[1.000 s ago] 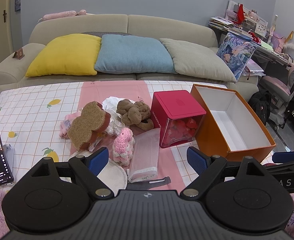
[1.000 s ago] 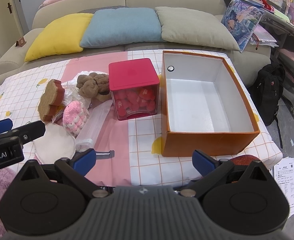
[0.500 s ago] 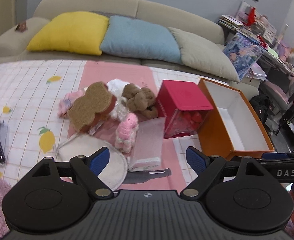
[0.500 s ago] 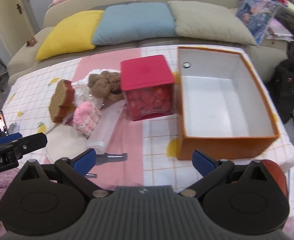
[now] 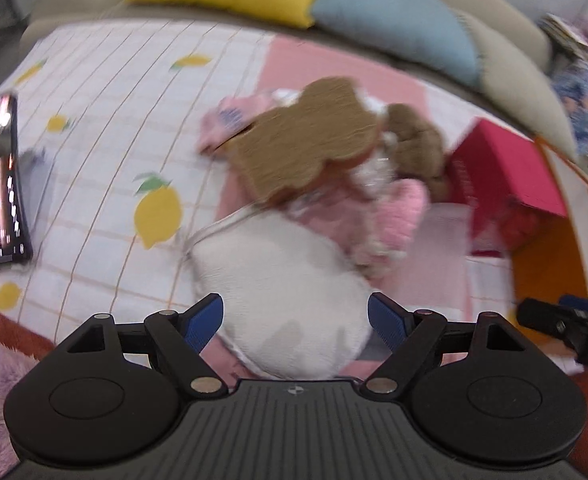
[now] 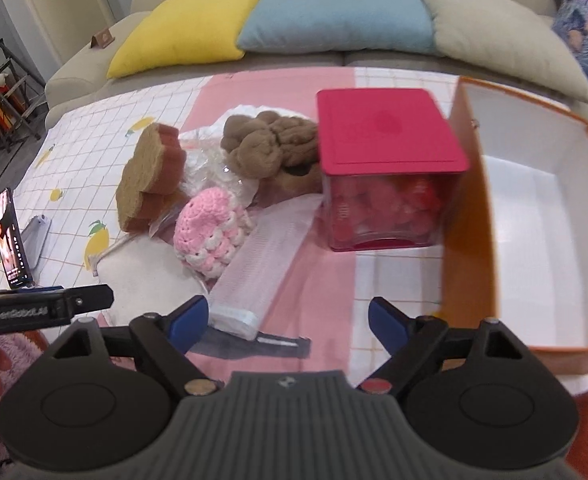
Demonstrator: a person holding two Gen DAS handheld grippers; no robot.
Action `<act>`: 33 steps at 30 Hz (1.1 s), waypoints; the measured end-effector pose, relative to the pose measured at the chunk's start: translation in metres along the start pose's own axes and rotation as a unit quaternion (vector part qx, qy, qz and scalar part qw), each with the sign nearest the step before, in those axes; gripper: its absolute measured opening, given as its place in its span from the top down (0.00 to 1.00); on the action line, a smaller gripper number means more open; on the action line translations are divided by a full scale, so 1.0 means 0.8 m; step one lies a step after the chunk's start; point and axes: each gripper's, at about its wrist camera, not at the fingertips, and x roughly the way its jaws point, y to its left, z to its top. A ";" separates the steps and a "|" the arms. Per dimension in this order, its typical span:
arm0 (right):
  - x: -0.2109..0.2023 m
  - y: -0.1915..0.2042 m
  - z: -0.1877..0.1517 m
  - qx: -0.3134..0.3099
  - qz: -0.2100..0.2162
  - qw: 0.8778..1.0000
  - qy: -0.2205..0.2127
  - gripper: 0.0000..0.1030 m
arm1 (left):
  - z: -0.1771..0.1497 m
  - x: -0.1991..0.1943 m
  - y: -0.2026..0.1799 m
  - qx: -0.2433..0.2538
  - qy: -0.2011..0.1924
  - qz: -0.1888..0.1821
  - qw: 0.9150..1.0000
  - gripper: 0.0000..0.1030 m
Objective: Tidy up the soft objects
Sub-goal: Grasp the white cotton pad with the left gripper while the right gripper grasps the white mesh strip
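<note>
Over the tablecloth (image 6: pixel 393 276), my left tongs (image 5: pixel 295 320) gape astride the white pad (image 5: pixel 290 296), nothing pinched, while my right tongs (image 6: pixel 288 320), narrowing on air above the mesh pouch (image 6: pixel 262 268), face the pile beside the empty orange box (image 6: pixel 469 240), likely its destination.

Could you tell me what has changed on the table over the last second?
Both grippers have come down toward the pile. The left gripper, open, now frames the white pad; the right gripper, its jaws closing on nothing, nears the clear pouch. Nothing was grasped or released. The sponge, red-lidded box and orange box stayed put.
</note>
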 end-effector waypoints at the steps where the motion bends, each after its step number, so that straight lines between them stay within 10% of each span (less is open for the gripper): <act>1: 0.008 0.004 0.002 -0.005 0.000 1.000 0.003 0.17 | 0.002 0.008 0.005 -0.011 0.005 0.007 1.000 0.06; 23: 0.148 0.056 0.013 -0.082 -0.029 0.995 0.052 0.27 | 0.006 0.092 0.009 -0.015 0.014 0.013 1.000 0.10; 33: 0.155 0.061 0.003 -0.102 -0.011 0.993 0.064 0.80 | -0.006 0.094 -0.024 0.084 -0.001 0.007 0.996 0.76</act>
